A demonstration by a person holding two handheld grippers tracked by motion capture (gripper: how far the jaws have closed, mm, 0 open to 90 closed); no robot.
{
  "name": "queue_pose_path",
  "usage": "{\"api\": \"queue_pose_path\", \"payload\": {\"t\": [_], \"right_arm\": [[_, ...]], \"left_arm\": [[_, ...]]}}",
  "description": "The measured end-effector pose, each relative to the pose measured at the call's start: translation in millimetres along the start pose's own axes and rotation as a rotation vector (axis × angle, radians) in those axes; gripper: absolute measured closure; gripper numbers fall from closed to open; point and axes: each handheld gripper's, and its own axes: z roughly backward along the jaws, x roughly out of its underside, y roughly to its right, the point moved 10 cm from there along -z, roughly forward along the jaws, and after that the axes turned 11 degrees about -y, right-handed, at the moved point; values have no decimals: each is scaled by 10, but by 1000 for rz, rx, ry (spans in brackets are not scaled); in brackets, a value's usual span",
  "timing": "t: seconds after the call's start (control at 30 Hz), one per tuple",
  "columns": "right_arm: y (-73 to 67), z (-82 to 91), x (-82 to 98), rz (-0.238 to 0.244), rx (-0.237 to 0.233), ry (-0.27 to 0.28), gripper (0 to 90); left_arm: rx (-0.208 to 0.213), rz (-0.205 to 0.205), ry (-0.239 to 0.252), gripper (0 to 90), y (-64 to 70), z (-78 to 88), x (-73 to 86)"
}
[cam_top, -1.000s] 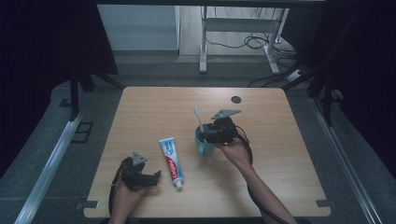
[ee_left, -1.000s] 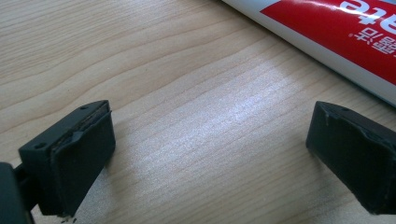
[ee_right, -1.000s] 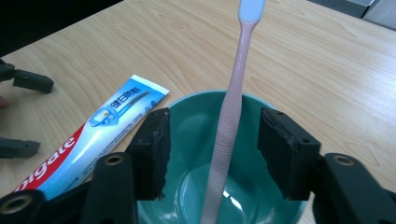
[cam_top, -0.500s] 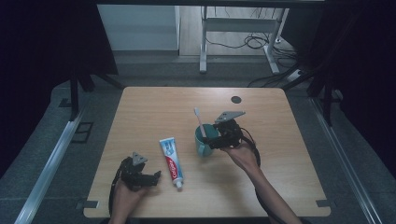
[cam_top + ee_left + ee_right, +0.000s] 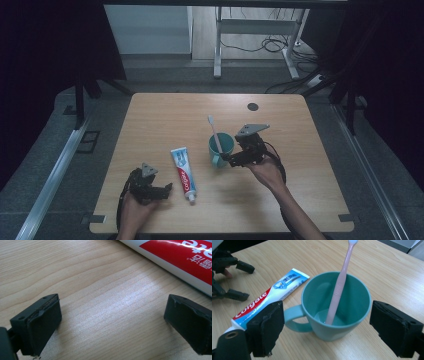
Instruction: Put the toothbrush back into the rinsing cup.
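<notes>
Pale wood-grain desk (image 5: 165, 115) stands on grey floor amid dark curtains. Right gripper (image 5: 226, 159), jaws just opened wide and released, sits beside a teal mug (image 5: 220, 148) holding 1 pink toothbrush (image 5: 215, 132). Left gripper (image 5: 169, 191) rests low near the toothpaste tube (image 5: 183, 172), jaws apart on nothing.

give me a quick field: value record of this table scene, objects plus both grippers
surface: light wooden table
cup: teal plastic mug with handle, upright
in cup: pink toothbrush, leaning on the rim, head up
tube: red, white and blue toothpaste tube, flat, left of the mug
right gripper: jaws have just been opening, now wide and clear of the mug
left gripper: jaws open, nothing between them, low over the table beside the tube
</notes>
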Motion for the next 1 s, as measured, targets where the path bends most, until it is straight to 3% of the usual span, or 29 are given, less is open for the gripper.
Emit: {"api": "queue_pose_path", "payload": {"t": [0.4,0.87,1.0], "right_arm": [[30,91,255,24,27,-32,35],[104,253,552,6,54,-21,33],[131,267,676,-5,60,-24,34]], "left_arm": [[0,0,0,13,0,0,0],[-1,-8,-6,13,-5,3,6],[1,8,-2,12,6,-1,3]]}}
